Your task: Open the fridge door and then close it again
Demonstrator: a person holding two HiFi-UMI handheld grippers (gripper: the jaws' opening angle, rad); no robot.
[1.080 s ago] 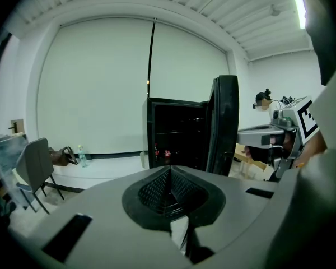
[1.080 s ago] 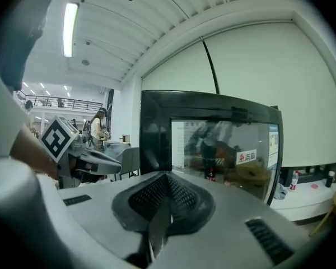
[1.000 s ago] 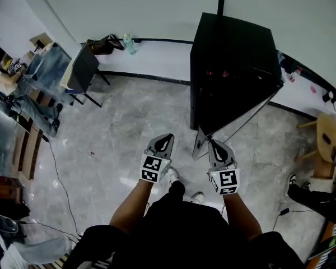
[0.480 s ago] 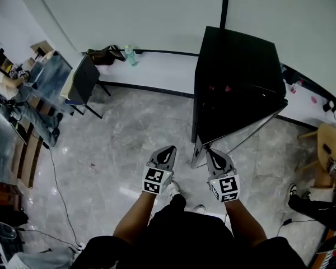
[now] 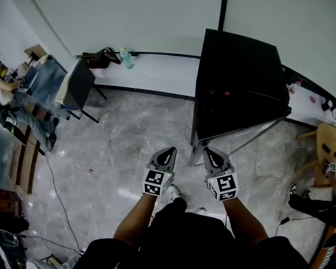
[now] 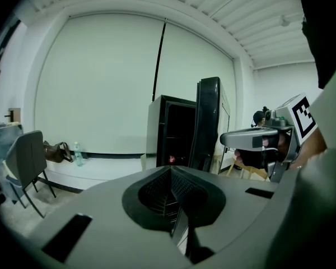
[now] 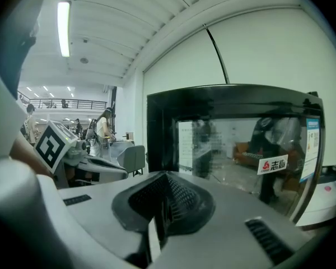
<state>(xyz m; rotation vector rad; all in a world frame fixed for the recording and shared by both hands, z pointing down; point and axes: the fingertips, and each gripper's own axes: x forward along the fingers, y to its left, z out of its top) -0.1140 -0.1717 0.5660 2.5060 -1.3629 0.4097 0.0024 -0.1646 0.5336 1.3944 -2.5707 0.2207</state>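
Nearest the camera, at the lower centre of the head view, the person's forearms carry the left tool (image 5: 166, 154) and the right tool (image 5: 211, 153) side by side above the grey marble floor (image 5: 117, 144). Each tool is clenched on nothing: in both gripper views the ribbed pads meet in a closed seam with only air ahead. Just beyond the right tool's tip stands the free edge of the fridge door (image 5: 197, 149), swung well out from the black fridge (image 5: 238, 77) in the upper right of the frame; whether the tip touches that edge cannot be told. The right gripper view faces the door's glass front, with a red-and-white sticker (image 7: 273, 164) toward its right, while the left gripper view looks past the door's edge into the dark open cabinet. Farther off, a bottle (image 5: 123, 58) and a bag (image 5: 98, 58) sit on the white ledge (image 5: 157, 69) along the wall at upper left. With the door open, closing it looks like the step that remains, probably by a push on the glass. The closed tip could skid across that smooth face and lose the door. Too hard a shove may slam it and make it bounce back ajar, and too soft a one may leave it unsealed. The left tool, close to the gap, could be caught between door and cabinet.
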